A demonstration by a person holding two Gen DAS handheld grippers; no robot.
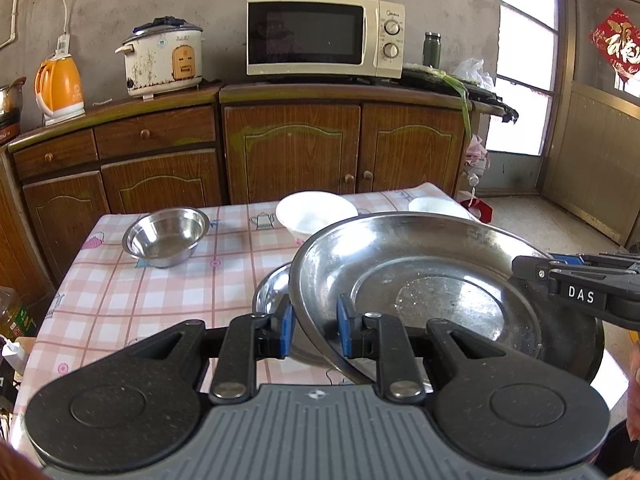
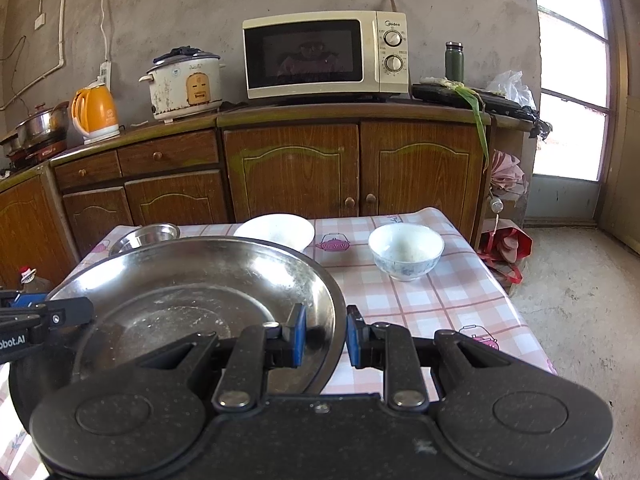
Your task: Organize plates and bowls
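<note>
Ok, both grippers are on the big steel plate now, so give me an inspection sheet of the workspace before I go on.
Surface: table under a pink checked cloth.
Job's things: large steel plate held above a second steel plate; steel bowl, white bowl and patterned bowl standing apart on the cloth.
Clutter: bottle beside the table's left edge.
Grippers: left gripper shut on the large plate's left rim, right gripper on its right rim.
Cables: white cords down the wall behind the kettle.
Surroundings: cabinet with rice cooker and microwave.
</note>
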